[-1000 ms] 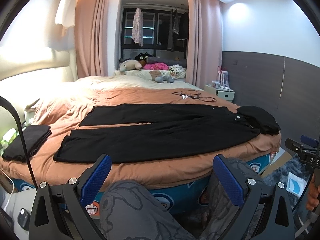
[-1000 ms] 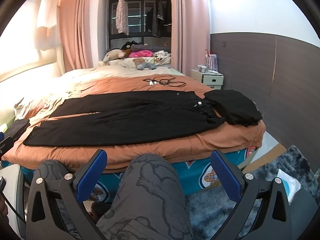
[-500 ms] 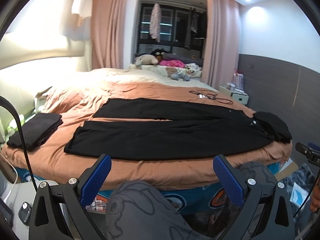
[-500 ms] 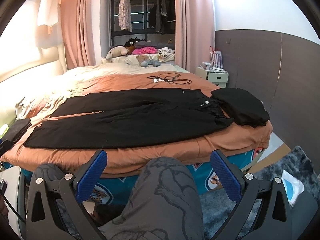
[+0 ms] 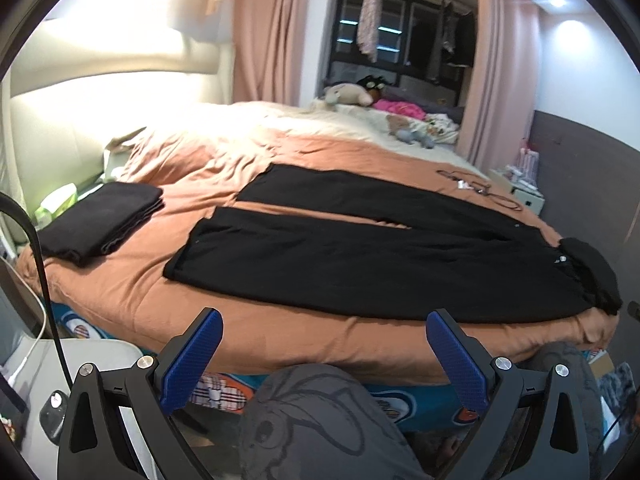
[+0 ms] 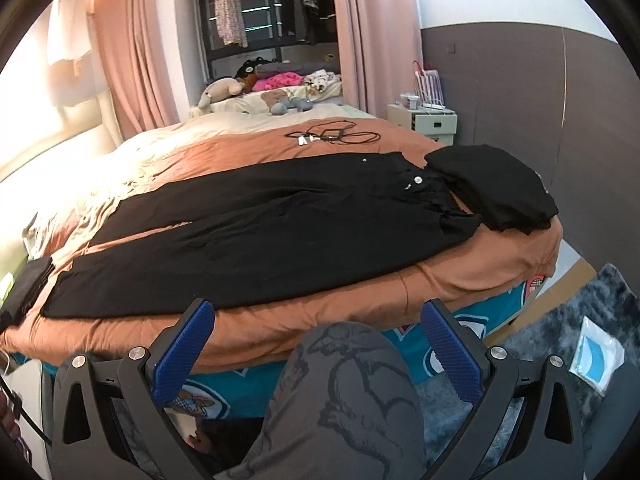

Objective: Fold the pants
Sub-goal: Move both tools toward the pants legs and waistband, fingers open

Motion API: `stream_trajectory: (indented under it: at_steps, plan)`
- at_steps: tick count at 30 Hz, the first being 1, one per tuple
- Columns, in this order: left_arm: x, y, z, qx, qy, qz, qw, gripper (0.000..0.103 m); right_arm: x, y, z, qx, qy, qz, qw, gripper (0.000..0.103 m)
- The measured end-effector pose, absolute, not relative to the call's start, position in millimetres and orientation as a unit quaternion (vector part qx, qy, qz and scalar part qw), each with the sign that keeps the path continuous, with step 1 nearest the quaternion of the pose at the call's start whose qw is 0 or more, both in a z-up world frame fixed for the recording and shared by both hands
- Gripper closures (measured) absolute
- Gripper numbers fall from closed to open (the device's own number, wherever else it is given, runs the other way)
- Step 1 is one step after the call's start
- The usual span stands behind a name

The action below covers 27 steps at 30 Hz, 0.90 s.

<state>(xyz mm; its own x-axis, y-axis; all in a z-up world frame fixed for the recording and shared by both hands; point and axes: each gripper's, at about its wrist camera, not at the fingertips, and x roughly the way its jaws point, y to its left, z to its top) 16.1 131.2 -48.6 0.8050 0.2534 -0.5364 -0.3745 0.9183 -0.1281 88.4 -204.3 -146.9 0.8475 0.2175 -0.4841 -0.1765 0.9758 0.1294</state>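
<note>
Black pants (image 5: 360, 256) lie flat and spread out on the orange bed cover (image 5: 248, 320), legs to the left, waist to the right; they also show in the right wrist view (image 6: 256, 232). My left gripper (image 5: 324, 344) is open and empty, held in front of the bed's near edge, short of the pants. My right gripper (image 6: 318, 332) is open and empty, also in front of the near edge, toward the waist end. A knee in grey patterned trousers (image 6: 344, 396) sits between the jaws.
A folded black garment (image 5: 104, 220) lies at the bed's left end, another black pile (image 6: 492, 184) by the pants' waist. Cables (image 6: 332, 136) and soft toys (image 6: 224, 92) lie farther back. A white nightstand (image 6: 424, 120) and a grey rug (image 6: 580, 340) are on the right.
Both grippers have risen and moved closer to the bed, the left one swinging toward the leg end. The pants have not moved. Both stay open.
</note>
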Motion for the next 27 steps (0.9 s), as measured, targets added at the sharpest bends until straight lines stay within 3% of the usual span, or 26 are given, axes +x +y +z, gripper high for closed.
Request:
stream_trajectory:
  at_steps: [27]
  plan:
    - [68.9,229.8,-104.0,-0.245,0.333,0.299,0.86,0.001,216.4,-195.7,-153.8,0.097,0.361,0.025,0.927,0.0]
